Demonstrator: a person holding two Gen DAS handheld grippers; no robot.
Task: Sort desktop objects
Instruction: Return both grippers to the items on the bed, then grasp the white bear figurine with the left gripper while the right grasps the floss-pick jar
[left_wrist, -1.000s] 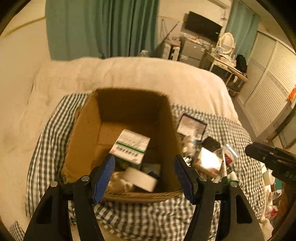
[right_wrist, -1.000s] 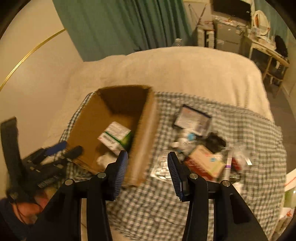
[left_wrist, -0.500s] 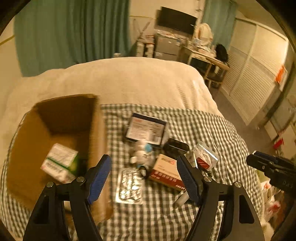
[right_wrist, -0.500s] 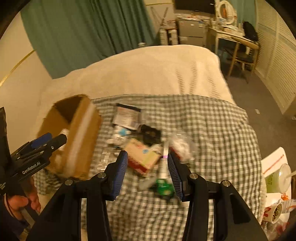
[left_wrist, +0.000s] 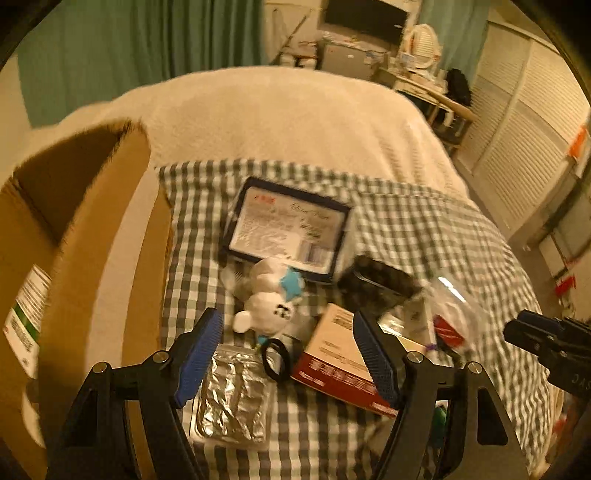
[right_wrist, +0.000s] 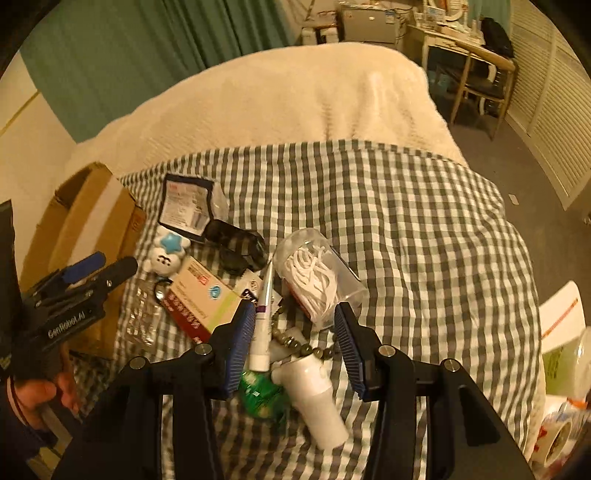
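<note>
Over the checked cloth (right_wrist: 406, 229) on the bed, two hand-held grippers, both pointing down at a pile of small things. Left gripper (left_wrist: 288, 354) jaws wide apart, nothing between the pads, nothing touched; below the gap a white plush toy (left_wrist: 266, 306), a black ring (left_wrist: 275, 358) and a foil blister pack (left_wrist: 232, 398); right finger in front of a red-and-white box (left_wrist: 332, 362). Right gripper (right_wrist: 295, 325) jaws about half open, empty, no contact visible; seen through the gap a white tube with purple band (right_wrist: 263, 321), a bead bracelet (right_wrist: 303, 347), a white plastic cylinder (right_wrist: 317, 398) and a green object (right_wrist: 258, 395), too blurred to name. Clear tub of white cord (right_wrist: 317, 277) just beyond the right finger, lying on its side. Dark-framed flat package (left_wrist: 288, 229) farther up the cloth, black case (left_wrist: 376, 284) beside it. Cardboard box (left_wrist: 85, 258) at the cloth's left edge, open, a white-and-green carton (left_wrist: 26, 314) inside. Pile toward the left part of the cloth, right half bare. In the right wrist view, a hand (right_wrist: 40, 391) gripping the left gripper's handle by the box.
</note>
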